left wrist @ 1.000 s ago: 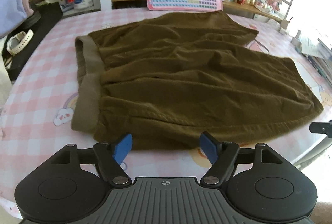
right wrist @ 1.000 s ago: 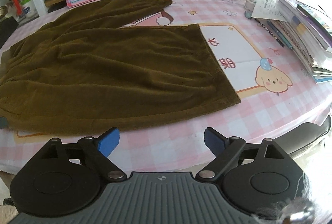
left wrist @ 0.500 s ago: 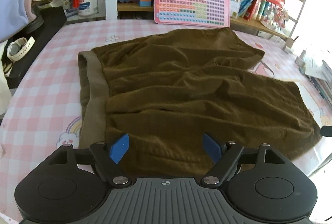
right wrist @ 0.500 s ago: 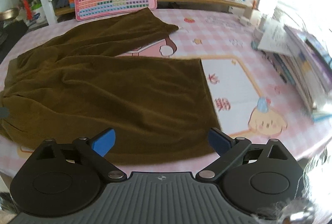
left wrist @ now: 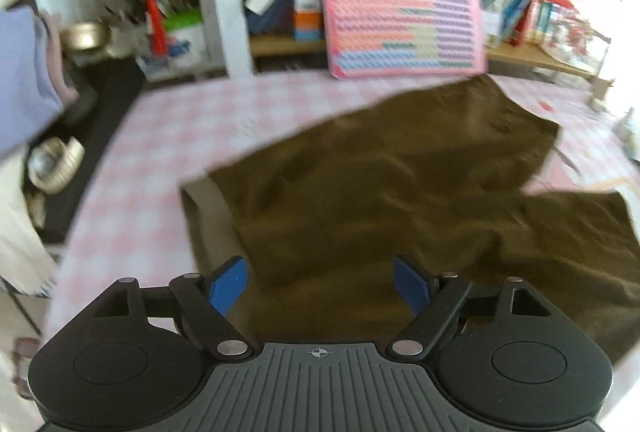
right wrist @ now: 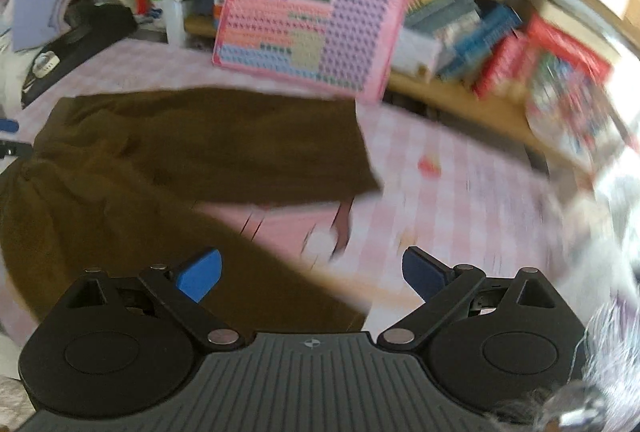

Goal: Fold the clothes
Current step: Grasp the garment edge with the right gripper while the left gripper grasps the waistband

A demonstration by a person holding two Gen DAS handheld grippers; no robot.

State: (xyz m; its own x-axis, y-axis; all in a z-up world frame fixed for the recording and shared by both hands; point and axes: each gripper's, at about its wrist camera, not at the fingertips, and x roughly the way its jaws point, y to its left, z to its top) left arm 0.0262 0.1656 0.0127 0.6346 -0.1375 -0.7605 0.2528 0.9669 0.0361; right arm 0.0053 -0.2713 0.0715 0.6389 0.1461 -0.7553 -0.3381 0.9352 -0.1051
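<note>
Lying spread on the pink checked table (left wrist: 168, 136), the brown shorts (left wrist: 400, 192) fill both blurred views. Left gripper (left wrist: 320, 282) hangs above the waistband end, jaws wide, empty. Right gripper (right wrist: 312, 272) hangs over the leg hems, equally wide, empty.

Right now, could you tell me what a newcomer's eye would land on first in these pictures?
Most striking is the dark olive-brown pair of shorts spread across the pink checked tablecloth. Behind it, a bright pink button-covered toy tablet leans against the bookshelf. In the foreground, the open left gripper and the open right gripper hover over the garment's near edge.
</note>
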